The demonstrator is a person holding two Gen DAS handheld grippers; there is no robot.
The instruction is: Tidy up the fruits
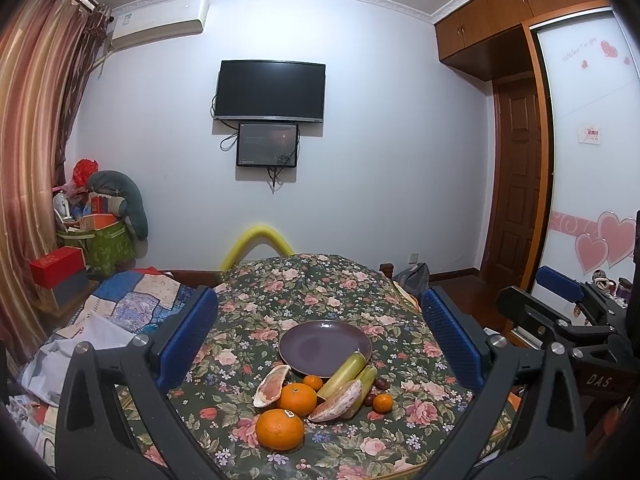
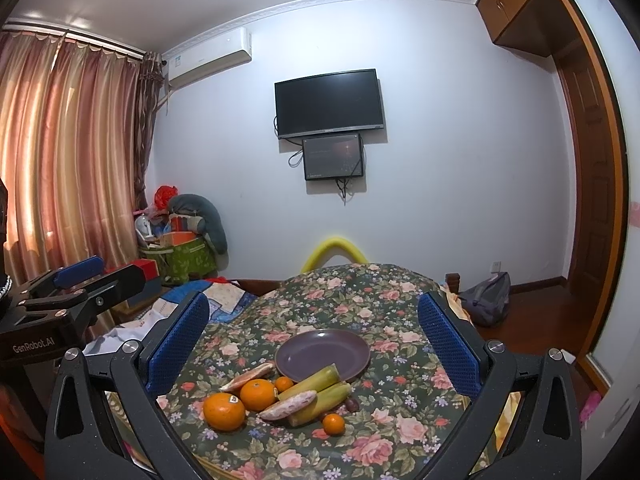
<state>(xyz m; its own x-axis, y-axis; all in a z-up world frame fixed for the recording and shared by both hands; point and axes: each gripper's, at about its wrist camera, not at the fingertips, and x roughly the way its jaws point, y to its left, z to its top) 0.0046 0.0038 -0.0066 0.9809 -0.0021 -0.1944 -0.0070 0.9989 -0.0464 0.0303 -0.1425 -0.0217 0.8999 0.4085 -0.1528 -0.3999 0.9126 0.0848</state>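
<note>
Both grippers, left gripper [image 1: 320, 344] and right gripper [image 2: 314, 344], hang spread wide over the floral tablecloth [image 1: 256, 304], holding nothing. Purple plate [image 1: 325, 347] sits mid-cloth, and the fruit pile [image 1: 320, 394] of oranges, sugarcane and pomelo wedges crowds its near rim, toward the cloth's near edge.

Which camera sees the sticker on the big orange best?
The left wrist view shows it best: the big orange sits nearest and large, with the sticker on top facing the camera. The right wrist view shows the same orange smaller and off to the left, its sticker only a small tilted patch.
</note>
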